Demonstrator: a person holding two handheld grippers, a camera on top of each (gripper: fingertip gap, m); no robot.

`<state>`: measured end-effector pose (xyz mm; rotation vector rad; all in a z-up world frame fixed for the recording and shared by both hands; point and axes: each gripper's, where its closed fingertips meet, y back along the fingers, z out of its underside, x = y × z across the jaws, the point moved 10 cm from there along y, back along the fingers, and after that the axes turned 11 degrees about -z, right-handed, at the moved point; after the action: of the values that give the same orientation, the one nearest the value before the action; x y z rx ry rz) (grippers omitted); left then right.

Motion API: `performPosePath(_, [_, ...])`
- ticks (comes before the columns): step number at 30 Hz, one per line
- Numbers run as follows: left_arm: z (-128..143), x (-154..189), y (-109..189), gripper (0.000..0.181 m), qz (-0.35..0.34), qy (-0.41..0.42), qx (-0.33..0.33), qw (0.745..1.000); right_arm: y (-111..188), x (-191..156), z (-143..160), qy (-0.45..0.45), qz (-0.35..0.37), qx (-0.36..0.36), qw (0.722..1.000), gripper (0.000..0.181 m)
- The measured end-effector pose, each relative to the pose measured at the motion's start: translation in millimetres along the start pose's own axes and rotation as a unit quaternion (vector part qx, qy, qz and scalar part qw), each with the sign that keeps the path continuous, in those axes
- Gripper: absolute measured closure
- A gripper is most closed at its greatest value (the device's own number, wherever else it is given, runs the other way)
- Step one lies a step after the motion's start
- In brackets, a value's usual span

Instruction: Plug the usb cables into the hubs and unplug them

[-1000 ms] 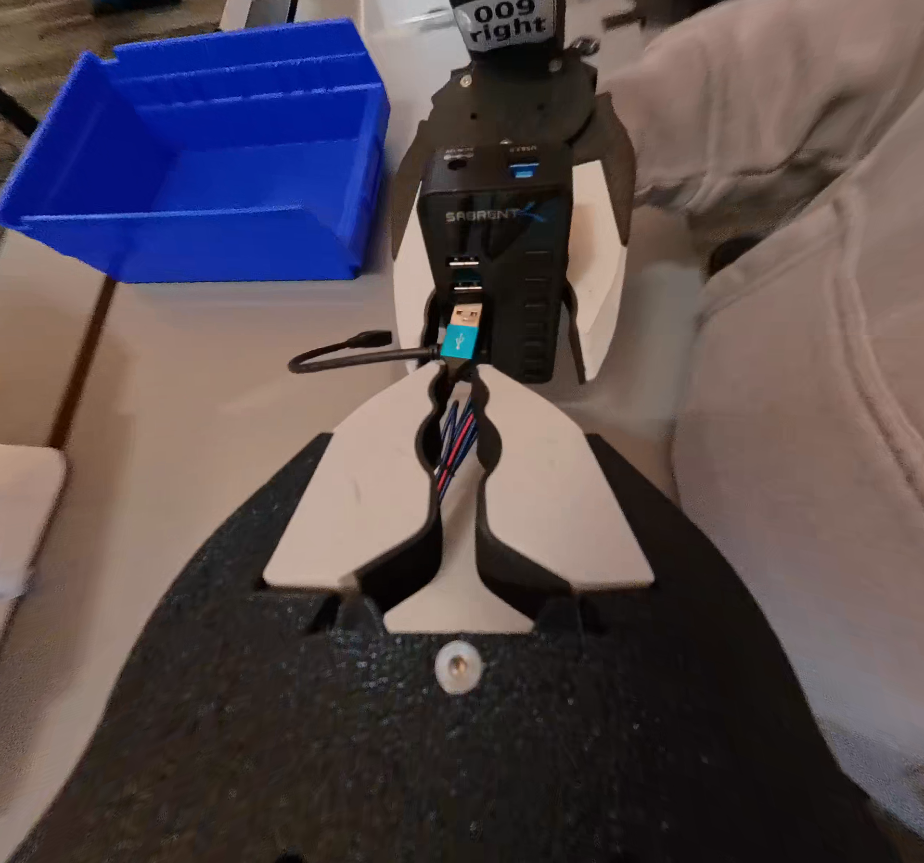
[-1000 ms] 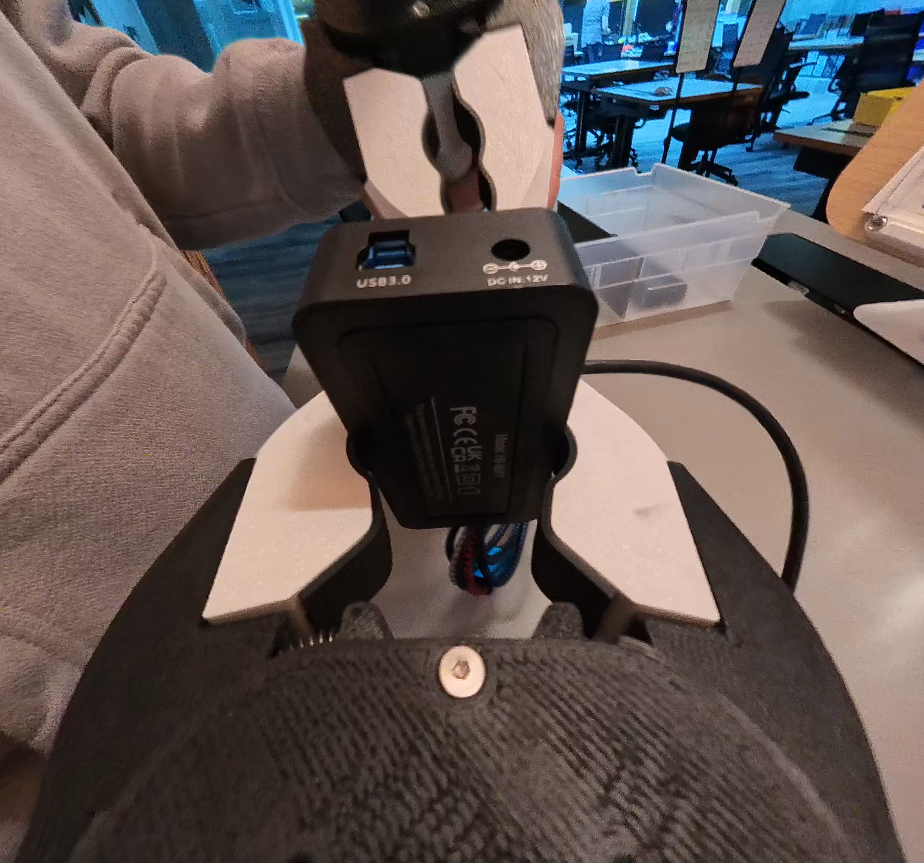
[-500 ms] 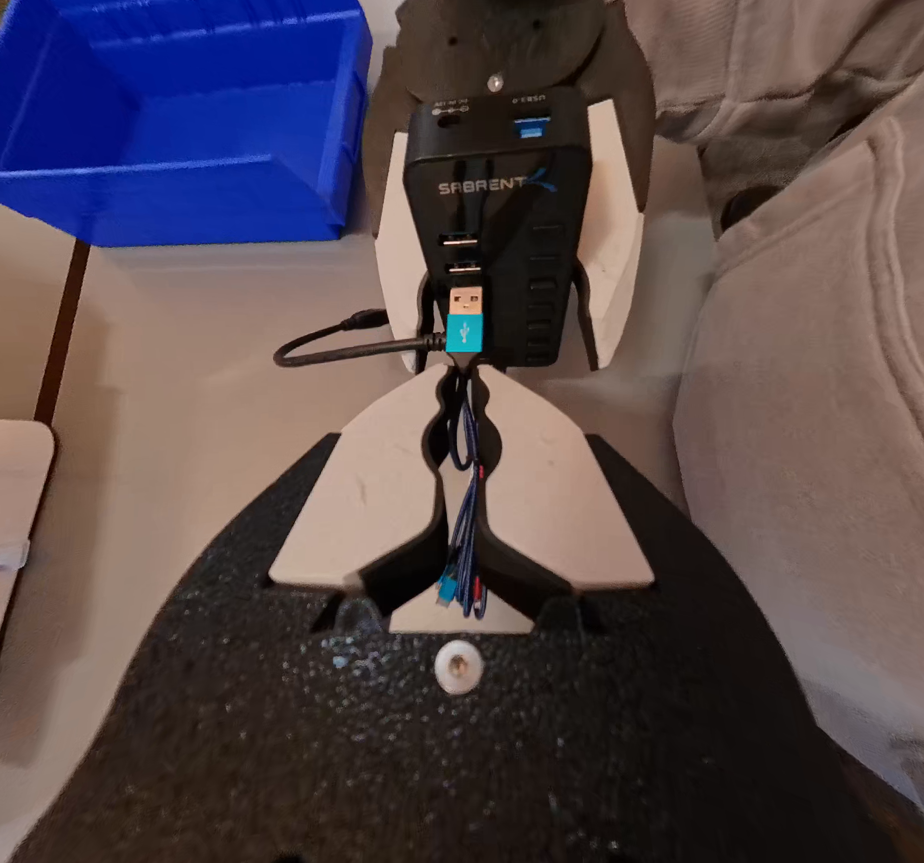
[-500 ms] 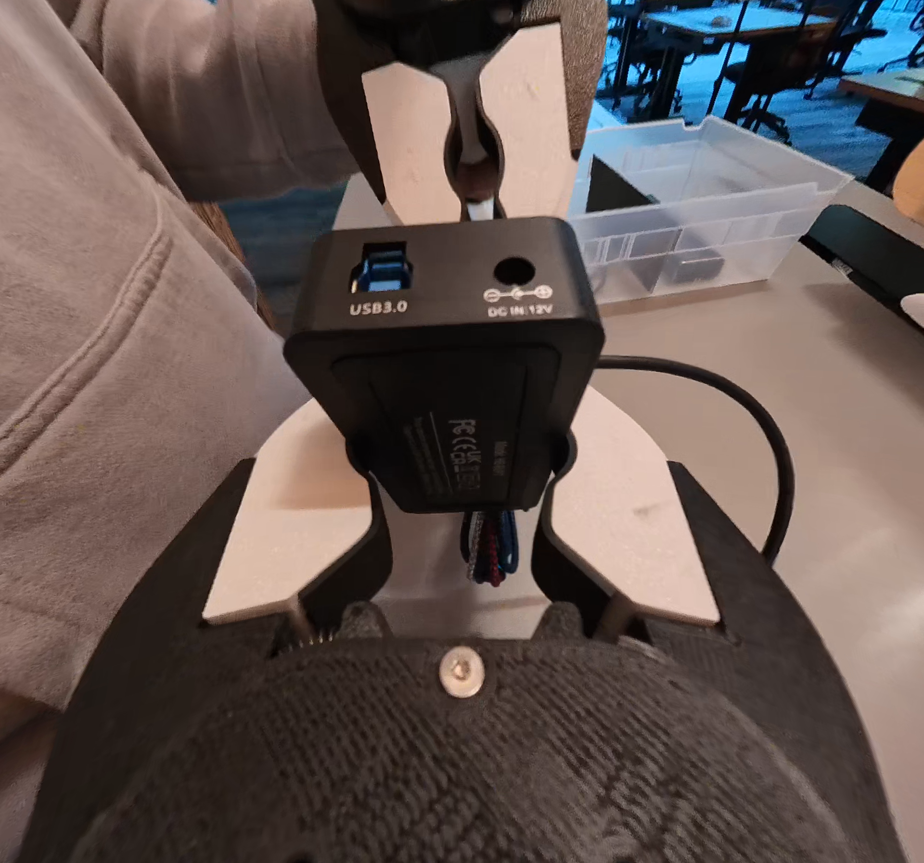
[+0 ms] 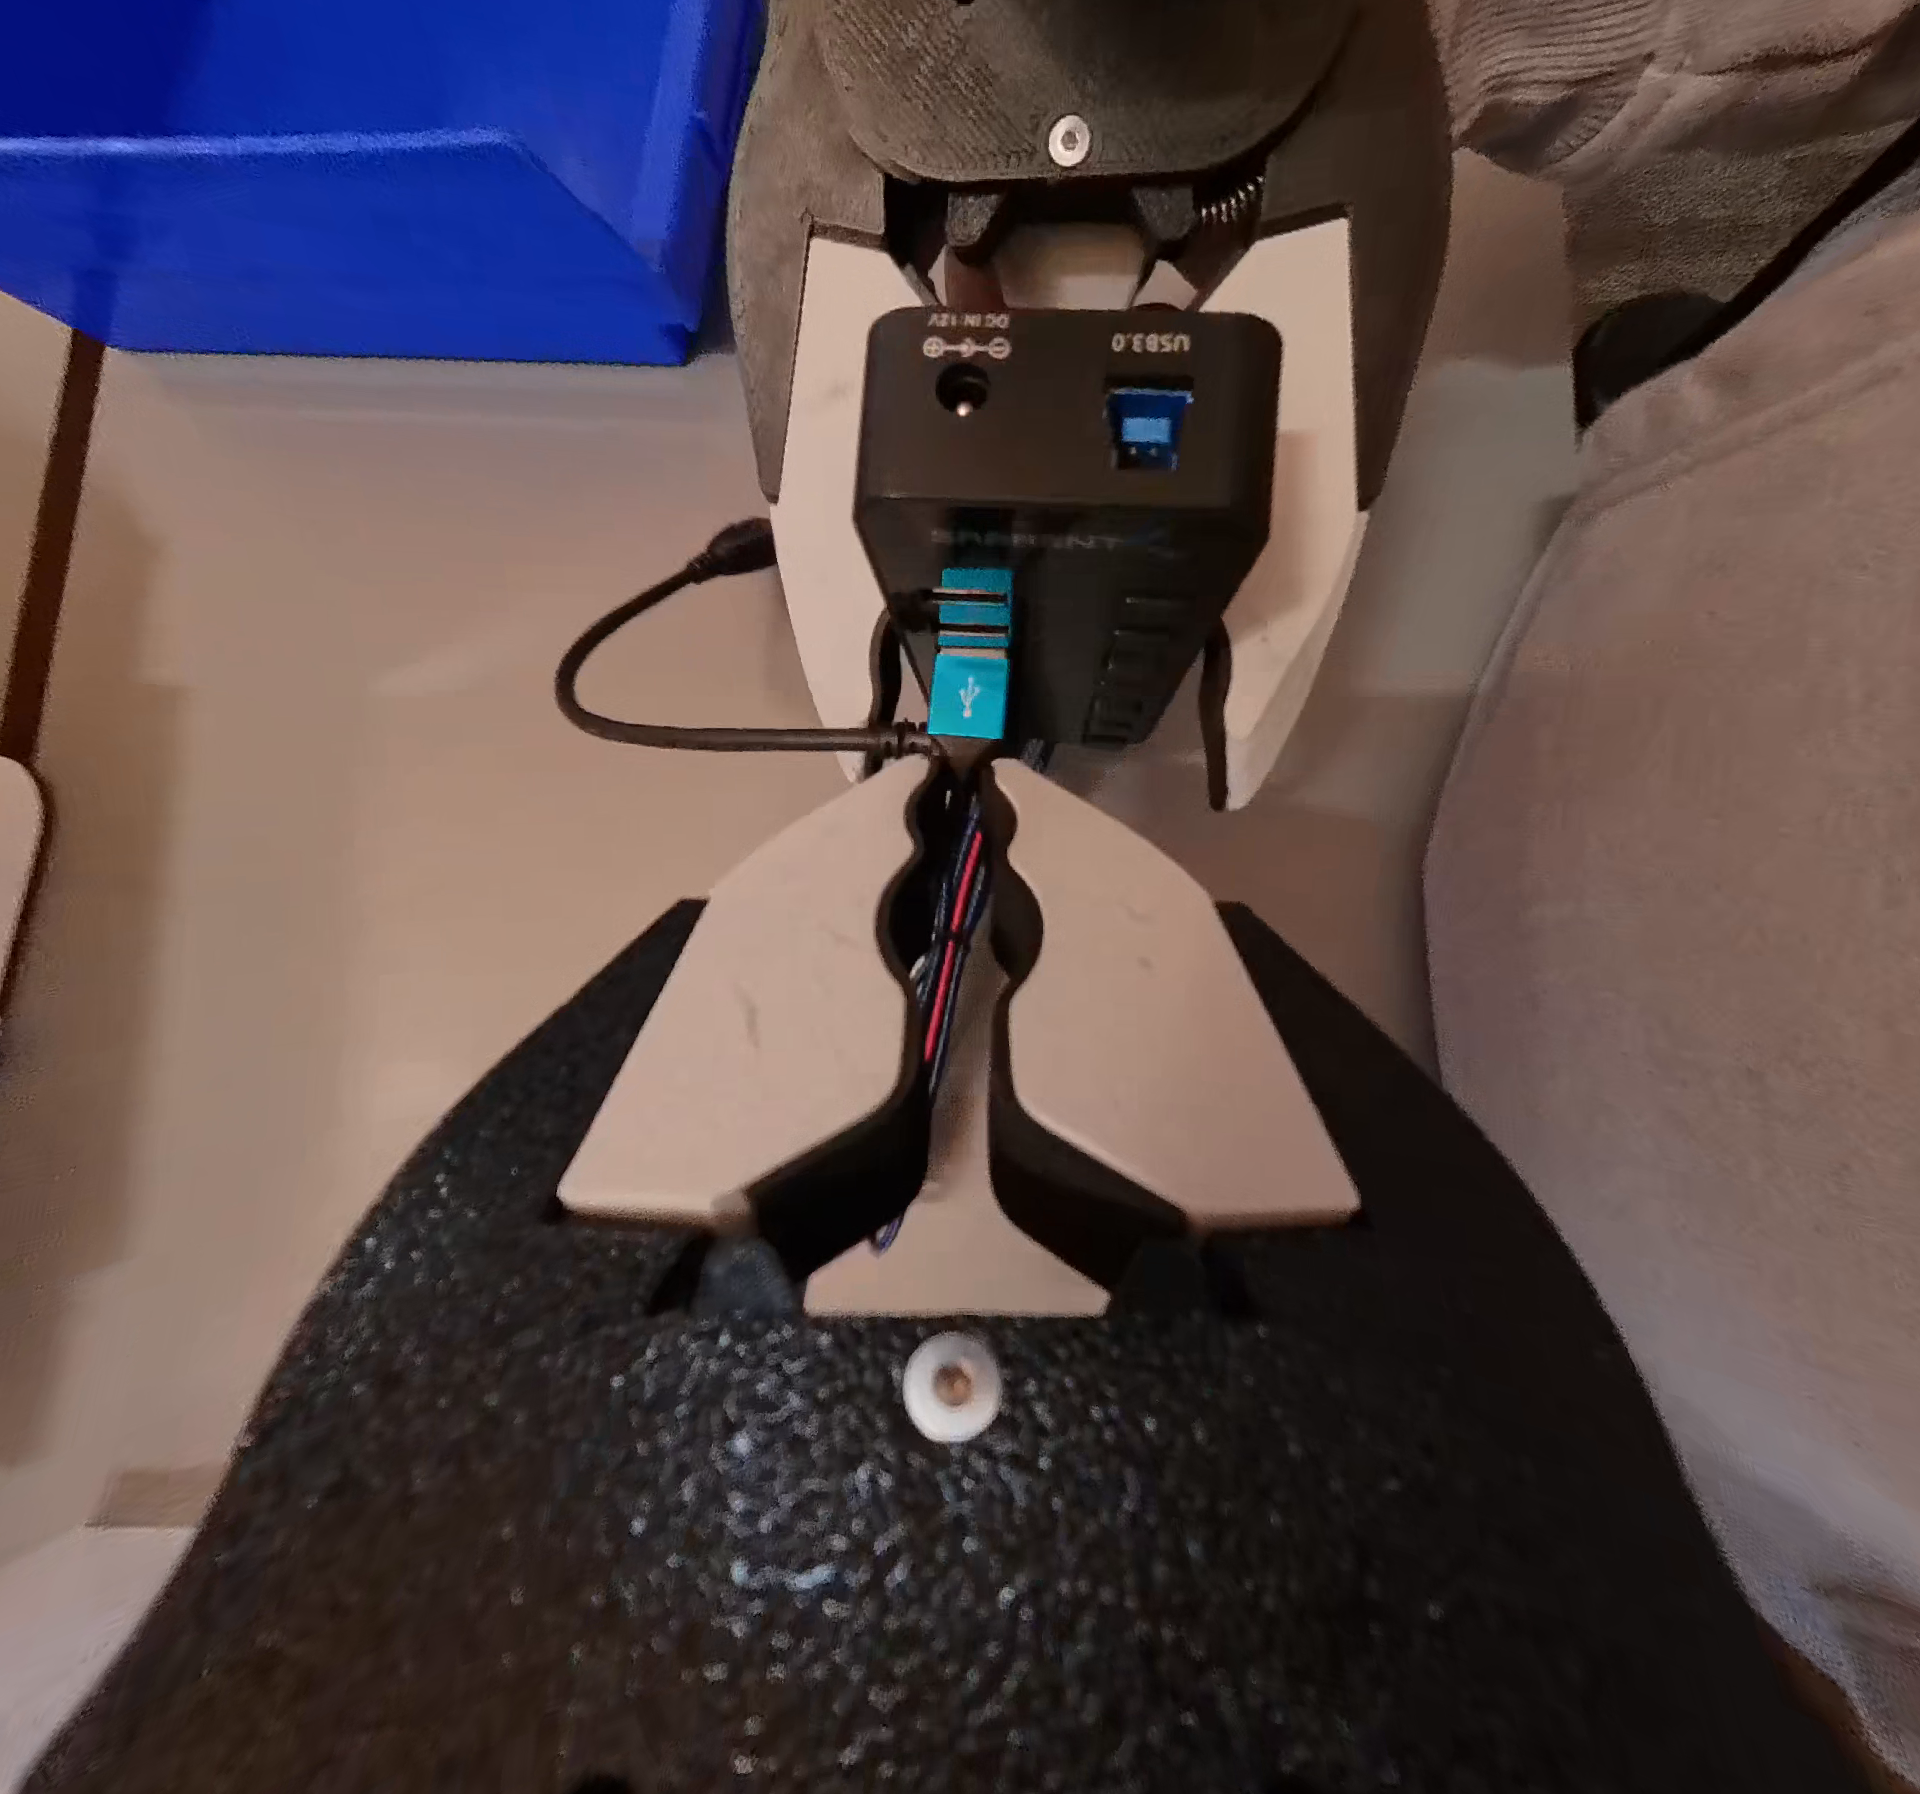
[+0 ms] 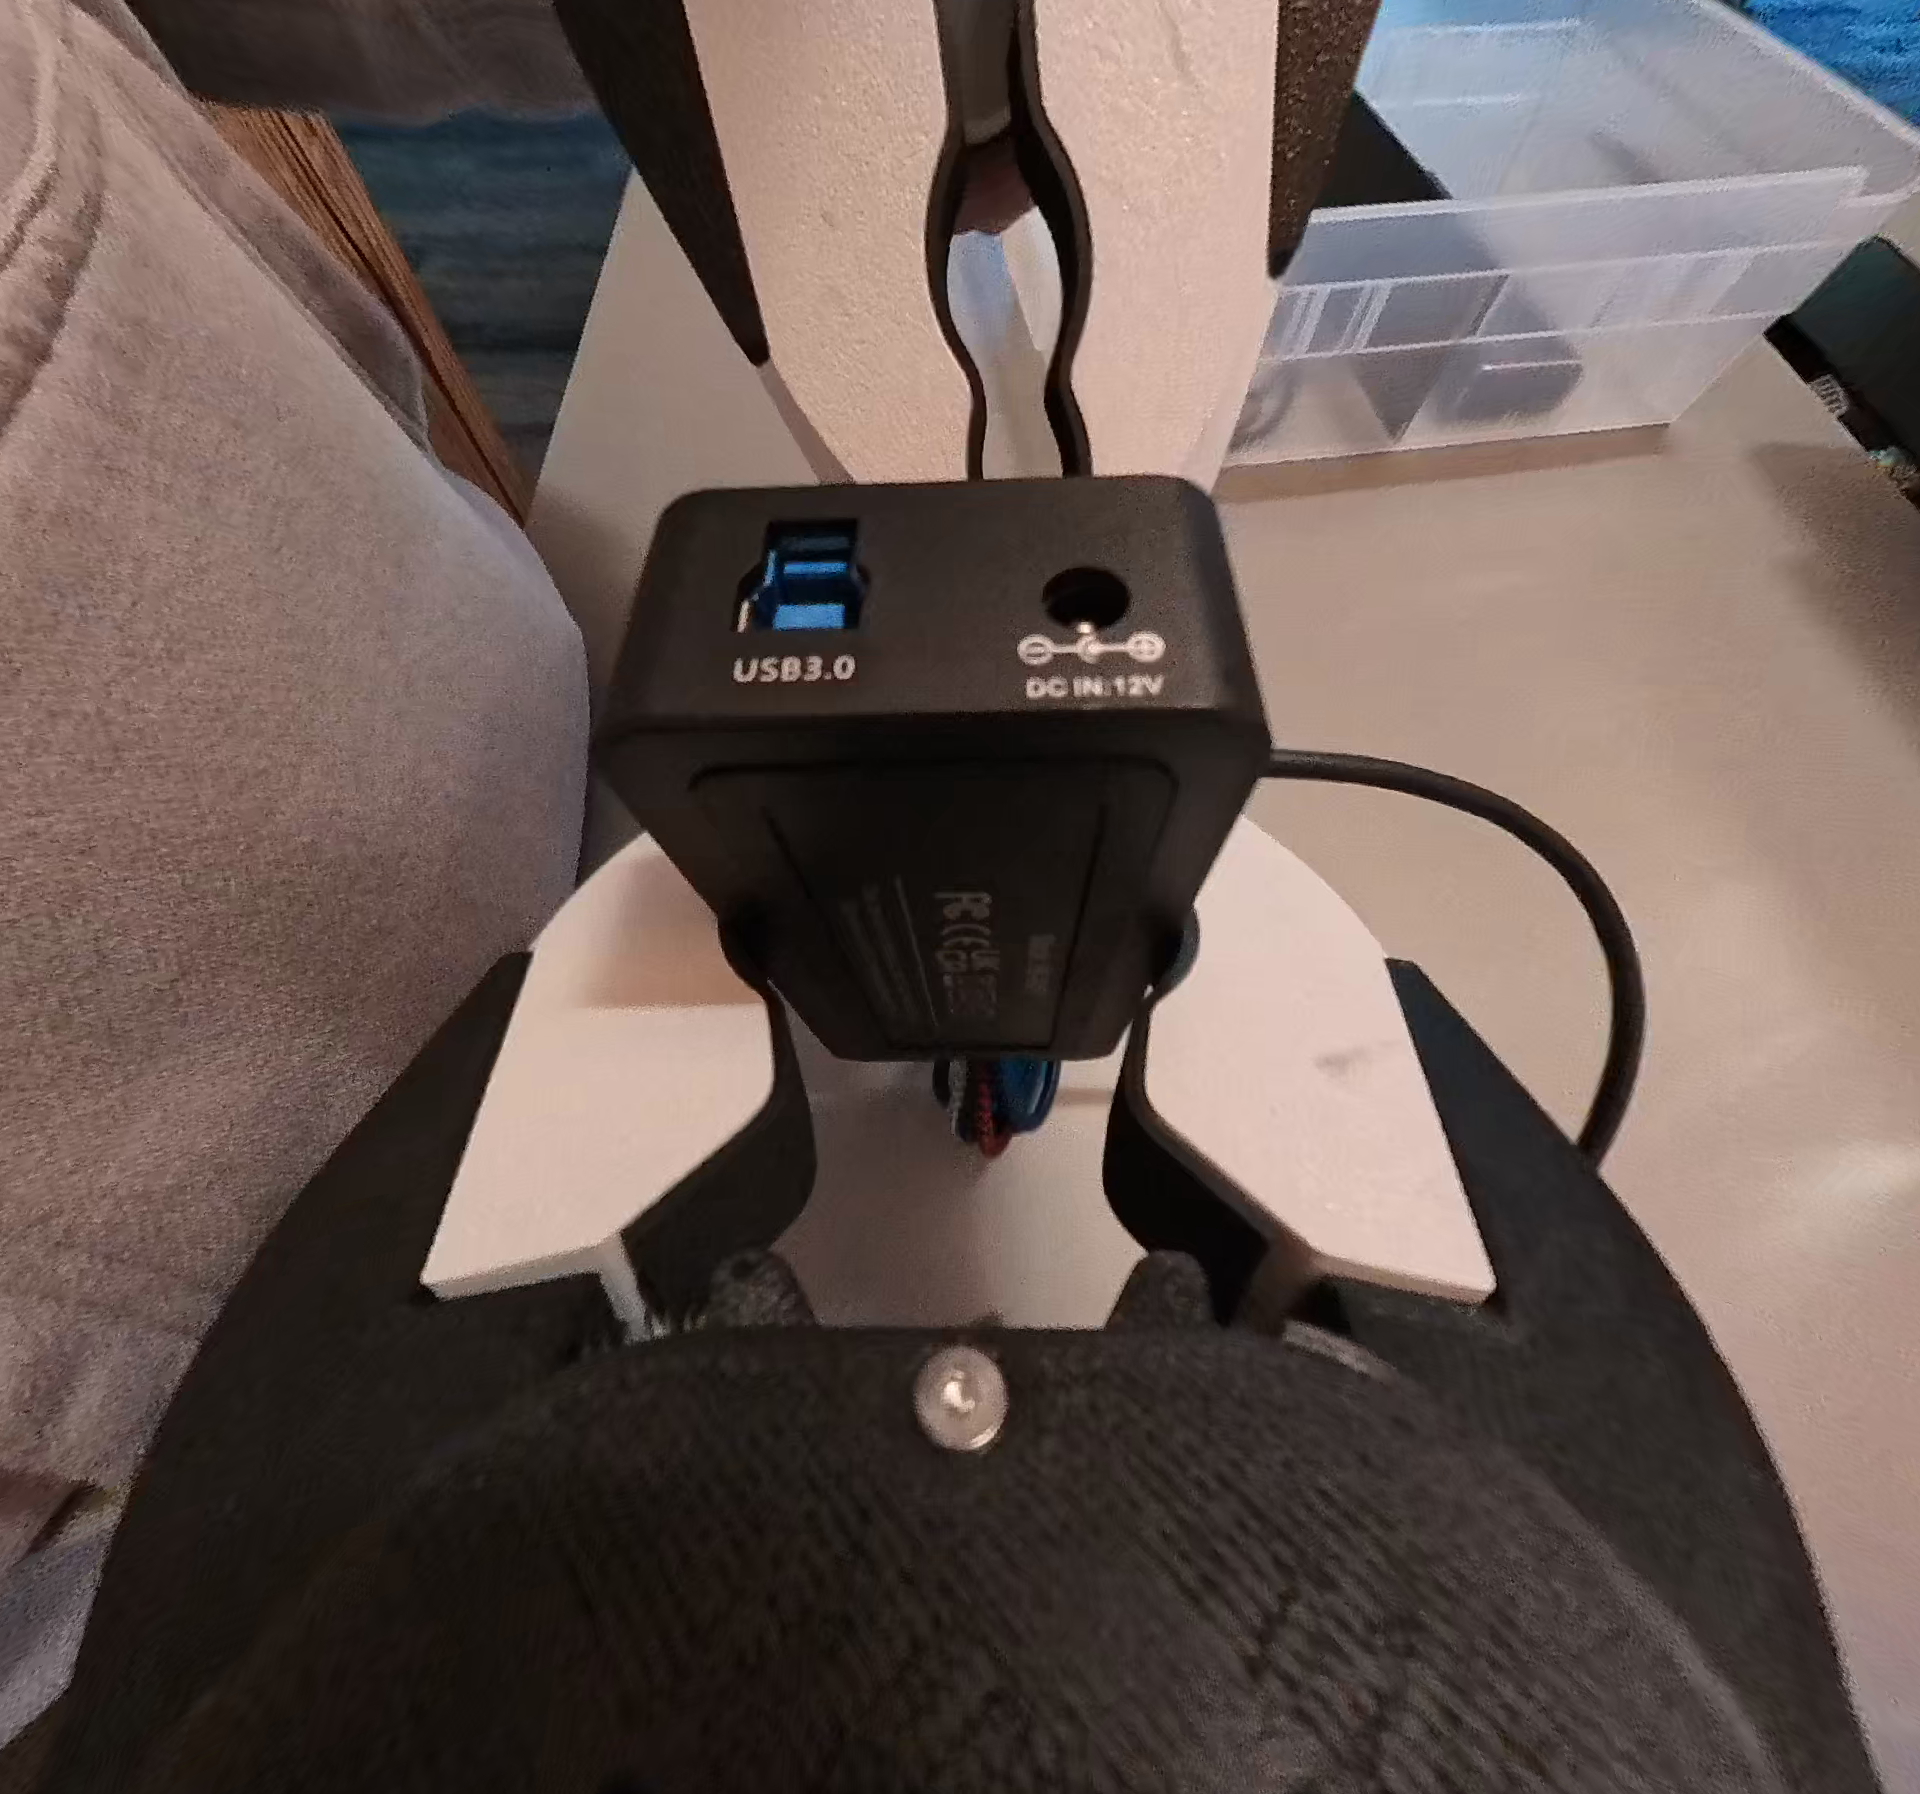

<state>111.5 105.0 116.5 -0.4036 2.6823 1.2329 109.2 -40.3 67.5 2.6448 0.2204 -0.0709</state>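
In the left wrist view my left gripper (image 5: 961, 778) is shut on a blue-and-red braided USB cable (image 5: 951, 955) just behind its teal plug (image 5: 968, 695). The plug's metal tip is out of sight, pushed into a port on the face of the black hub (image 5: 1070, 414). The right gripper's white fingers (image 5: 821, 497) clamp the hub from the far side. In the right wrist view my right gripper (image 6: 945, 861) is shut on the hub (image 6: 935, 809), whose end face points up at the camera. The left gripper's fingers (image 6: 831, 186) show behind it.
A thin black cable (image 5: 623, 695) loops on the beige table (image 5: 364, 913) left of the hub, and shows in the right wrist view (image 6: 1579, 892). A blue bin (image 5: 312, 134) stands far left, a clear plastic tray (image 6: 1610, 238) to the right. A person's grey sleeve (image 5: 1714, 913) is close by.
The two grippers have closed in on each other. The teal plug, bare-tipped in front of the ports before, has gone into the hub. The hub has tipped its end face towards the left camera.
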Motion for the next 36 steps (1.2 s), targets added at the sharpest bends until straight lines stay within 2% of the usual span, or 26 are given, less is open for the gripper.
performPosePath(2, [2.7, -1.7, 4.8, 0.17, -0.011, 0.022, 0.019, 1.0, -2.5, -1.1, -0.4, 0.004, 0.008, 0.002, 1.0, 0.11])
performPosePath(4, [2.8, -12.4, 22.1, 0.146, -0.055, 0.072, 0.069, 0.993, 3.2, -0.3, -3.2, 0.003, 0.024, 0.02, 1.0, 0.11])
performPosePath(6, [6.3, -24.5, 46.4, 0.136, -0.105, 0.129, 0.133, 0.977, 21.2, 2.9, -7.7, -0.009, 0.055, 0.048, 0.997, 0.11])
performPosePath(9, [22.5, -31.9, 72.2, 0.135, -0.157, 0.182, 0.194, 0.951, 64.5, 9.7, -22.7, -0.027, 0.105, 0.12, 0.987, 0.11])
performPosePath(11, [37.5, -29.5, 73.7, 0.135, -0.155, 0.196, 0.179, 0.951, 101.1, 14.7, -37.6, -0.037, 0.143, 0.16, 0.976, 0.11])
performPosePath(15, [59.7, -12.9, 61.2, 0.129, -0.126, 0.2, 0.133, 0.962, 180.8, 28.6, -60.2, -0.07, 0.282, 0.205, 0.935, 0.11])
performPosePath(17, [65.4, -5.1, 54.1, 0.131, -0.115, 0.204, 0.126, 0.964, 213.2, 41.4, -56.9, -0.131, 0.351, 0.194, 0.907, 0.11])
performPosePath(19, [69.4, -0.3, 47.6, 0.131, -0.109, 0.212, 0.123, 0.963, 234.2, 58.5, -40.8, -0.175, 0.396, 0.194, 0.88, 0.11])
performPosePath(22, [71.2, 2.4, 40.8, 0.132, -0.101, 0.229, 0.127, 0.96, 246.1, 84.4, -3.4, -0.255, 0.406, 0.233, 0.846, 0.11])
performPosePath(24, [72.7, 2.9, 37.3, 0.132, -0.102, 0.239, 0.128, 0.957, 245.1, 95.5, 18.1, -0.289, 0.377, 0.295, 0.829, 0.11])
performPosePath(26, [74.1, 3.8, 35.1, 0.133, -0.097, 0.247, 0.129, 0.956, 241.7, 103.2, 36.1, -0.327, 0.354, 0.366, 0.796, 0.111])
performPosePath(29, [77.5, 4.7, 33.1, 0.135, -0.097, 0.251, 0.125, 0.955, 232.3, 113.8, 59.7, -0.374, 0.321, 0.4, 0.773, 0.111])
performPosePath(31, [79.7, 5.2, 32.0, 0.135, -0.095, 0.253, 0.114, 0.956, 225.6, 120.5, 72.6, -0.392, 0.3, 0.396, 0.774, 0.111])
performPosePath(33, [81.1, 6.2, 30.5, 0.135, -0.092, 0.252, 0.108, 0.957, 221.8, 125.2, 84.9, -0.416, 0.321, 0.382, 0.76, 0.111])
performPosePath(34, [81.5, 6.7, 29.8, 0.136, -0.092, 0.251, 0.105, 0.958, 220.1, 127.5, 90.1, -0.424, 0.319, 0.371, 0.762, 0.111])
performPosePath(36, [82.0, 7.4, 27.8, 0.136, -0.092, 0.248, 0.098, 0.959, 216.7, 131.7, 100.5, -0.449, 0.336, 0.306, 0.769, 0.11])
